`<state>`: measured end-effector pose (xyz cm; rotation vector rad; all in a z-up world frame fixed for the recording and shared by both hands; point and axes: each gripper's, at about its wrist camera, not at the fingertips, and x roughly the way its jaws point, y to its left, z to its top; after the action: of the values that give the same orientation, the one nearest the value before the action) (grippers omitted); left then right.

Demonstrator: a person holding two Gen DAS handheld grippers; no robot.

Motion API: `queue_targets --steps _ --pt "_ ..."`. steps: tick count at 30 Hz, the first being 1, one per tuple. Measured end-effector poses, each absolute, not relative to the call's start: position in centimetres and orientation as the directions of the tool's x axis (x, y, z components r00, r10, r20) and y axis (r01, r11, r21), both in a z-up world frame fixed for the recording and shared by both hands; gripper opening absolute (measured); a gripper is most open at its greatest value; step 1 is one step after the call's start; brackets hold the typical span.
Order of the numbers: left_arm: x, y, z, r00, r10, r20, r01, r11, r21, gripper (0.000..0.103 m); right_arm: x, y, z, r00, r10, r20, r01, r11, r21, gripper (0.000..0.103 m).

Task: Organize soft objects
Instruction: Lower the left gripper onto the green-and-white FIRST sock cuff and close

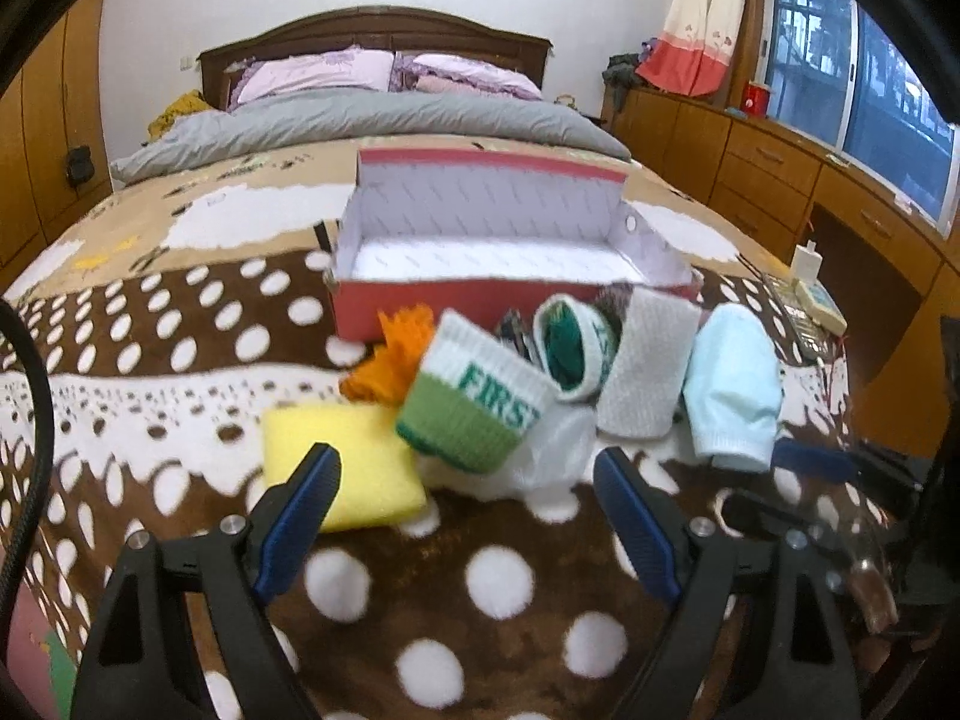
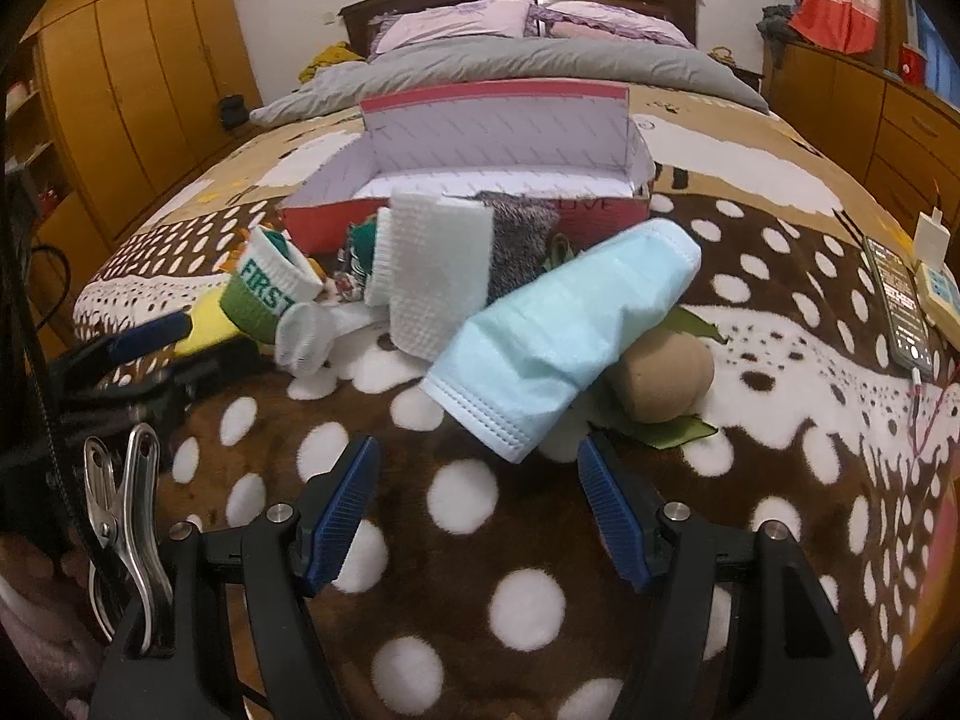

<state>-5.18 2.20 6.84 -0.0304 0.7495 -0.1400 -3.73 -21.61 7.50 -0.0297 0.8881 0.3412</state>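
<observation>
A pile of soft things lies on the spotted blanket in front of an open red box (image 1: 492,300) (image 2: 600,210) with a white inside. In the left wrist view: a yellow sponge (image 1: 342,468), a green and white "FIRST" sock (image 1: 474,402), an orange cloth (image 1: 393,360), a rolled green sock (image 1: 573,348), a white waffle cloth (image 1: 645,366) and a light blue mask (image 1: 732,390). My left gripper (image 1: 468,468) is open just before the sock and sponge. My right gripper (image 2: 480,456) is open right below the blue mask (image 2: 570,336), next to a tan plush ball (image 2: 663,378).
A phone (image 2: 900,306) and a white charger (image 2: 933,234) lie on the bed's right edge. A metal clip (image 2: 123,504) hangs at the left of the right wrist view. Grey duvet and pillows lie behind the box. Wooden cabinets line both sides of the room.
</observation>
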Motion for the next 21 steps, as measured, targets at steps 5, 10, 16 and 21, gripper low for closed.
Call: queue_targets --steps 5,10,16,21 --pt "-4.2 2.3 7.4 0.728 -0.135 -0.672 0.11 0.991 -0.079 0.089 -3.8 -21.4 8.0 0.583 0.288 -0.76 -0.321 0.941 0.111 0.07" --pt "-3.9 2.1 7.4 0.731 -0.125 -0.671 0.114 0.992 -0.06 0.083 -3.9 -21.4 8.3 0.584 0.291 -0.758 -0.329 0.938 0.107 0.07" --pt "-4.2 2.0 7.7 0.75 -0.105 -0.653 0.105 0.994 -0.039 0.079 -4.0 -21.6 9.4 0.605 0.294 -0.74 -0.332 0.938 0.101 0.07" --pt "-3.7 1.4 7.7 0.751 -0.113 -0.651 0.125 0.992 -0.028 0.079 -3.9 -21.6 10.7 0.633 0.296 -0.715 -0.34 0.936 0.087 0.07"
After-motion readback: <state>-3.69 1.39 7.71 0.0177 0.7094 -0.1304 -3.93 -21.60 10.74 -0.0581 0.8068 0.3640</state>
